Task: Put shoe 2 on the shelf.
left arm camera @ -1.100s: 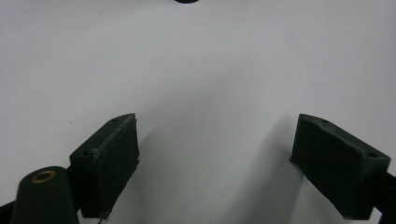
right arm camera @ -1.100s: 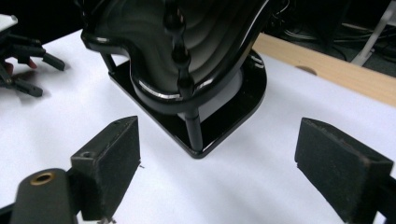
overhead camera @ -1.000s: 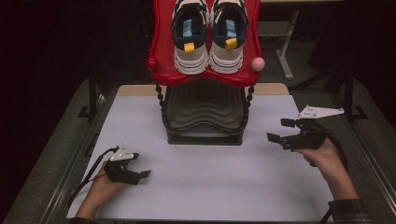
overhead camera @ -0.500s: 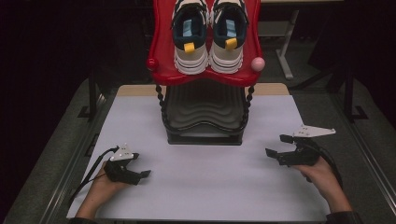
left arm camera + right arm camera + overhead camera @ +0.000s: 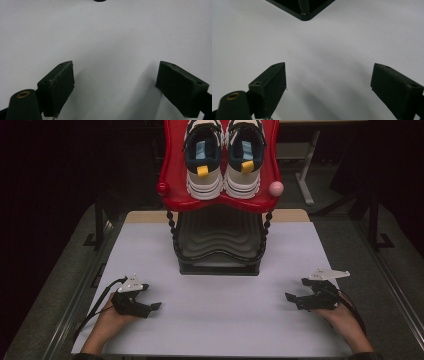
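Resting both grippers low, jaws wide, nothing held

Left gripper [image 5: 154,307] is sitting at lower left of the high view on the white table sheet [image 5: 220,320], jaws gaping, empty. Right gripper [image 5: 295,292] is sitting at lower right, jaws spread wide, empty. Pair of sneakers [image 5: 223,160] is lying on the red rack [image 5: 172,175] at top centre, well apart from both.

The right gripper [image 5: 295,299] is lower than a second ago: from its raised spot beside the rack [image 5: 220,245], it now sits close over the white mat [image 5: 225,320] at the near right, nearer the person. The hand [image 5: 345,317] behind it has drawn back towards the table edge with it.
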`<state>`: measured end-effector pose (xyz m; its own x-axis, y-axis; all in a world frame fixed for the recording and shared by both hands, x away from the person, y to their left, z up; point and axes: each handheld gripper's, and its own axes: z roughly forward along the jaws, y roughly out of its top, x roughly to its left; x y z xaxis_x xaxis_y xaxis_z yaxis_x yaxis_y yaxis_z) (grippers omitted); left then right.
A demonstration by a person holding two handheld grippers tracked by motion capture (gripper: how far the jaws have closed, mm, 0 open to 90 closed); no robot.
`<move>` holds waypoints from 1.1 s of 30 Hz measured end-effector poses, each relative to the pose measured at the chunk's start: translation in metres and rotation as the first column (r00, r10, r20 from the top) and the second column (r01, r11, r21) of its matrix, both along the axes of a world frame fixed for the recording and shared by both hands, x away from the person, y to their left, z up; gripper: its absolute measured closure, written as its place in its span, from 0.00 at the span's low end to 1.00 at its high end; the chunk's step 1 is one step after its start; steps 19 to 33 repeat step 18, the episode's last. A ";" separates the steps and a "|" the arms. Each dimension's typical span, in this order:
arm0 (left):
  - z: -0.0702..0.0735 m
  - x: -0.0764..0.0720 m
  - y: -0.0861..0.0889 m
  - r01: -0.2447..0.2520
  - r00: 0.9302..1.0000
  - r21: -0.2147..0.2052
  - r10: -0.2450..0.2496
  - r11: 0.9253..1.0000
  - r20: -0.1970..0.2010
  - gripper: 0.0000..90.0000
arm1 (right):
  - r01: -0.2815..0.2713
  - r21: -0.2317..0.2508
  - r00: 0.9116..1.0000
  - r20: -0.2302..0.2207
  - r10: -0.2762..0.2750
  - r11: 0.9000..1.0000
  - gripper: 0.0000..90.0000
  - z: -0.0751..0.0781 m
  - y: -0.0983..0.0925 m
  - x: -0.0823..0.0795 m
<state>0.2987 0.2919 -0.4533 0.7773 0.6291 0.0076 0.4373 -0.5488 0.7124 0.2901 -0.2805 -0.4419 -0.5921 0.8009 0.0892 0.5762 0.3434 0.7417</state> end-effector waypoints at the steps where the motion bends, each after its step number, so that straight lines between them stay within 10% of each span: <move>1: 0.000 0.000 0.000 0.000 1.000 0.000 0.000 1.000 0.000 0.16 | 0.004 -0.003 1.000 0.000 -0.004 1.000 0.13 -0.002 -0.001 0.000; 8: 0.000 0.000 0.000 0.000 1.000 0.000 0.000 1.000 0.000 0.16 | 0.015 -0.094 1.000 -0.009 -0.016 0.995 0.09 -0.018 0.006 -0.001; 33: 0.000 0.000 0.000 0.000 1.000 0.000 0.000 1.000 0.000 0.16 | 0.021 -0.085 1.000 -0.017 -0.022 0.996 0.08 -0.018 0.006 -0.001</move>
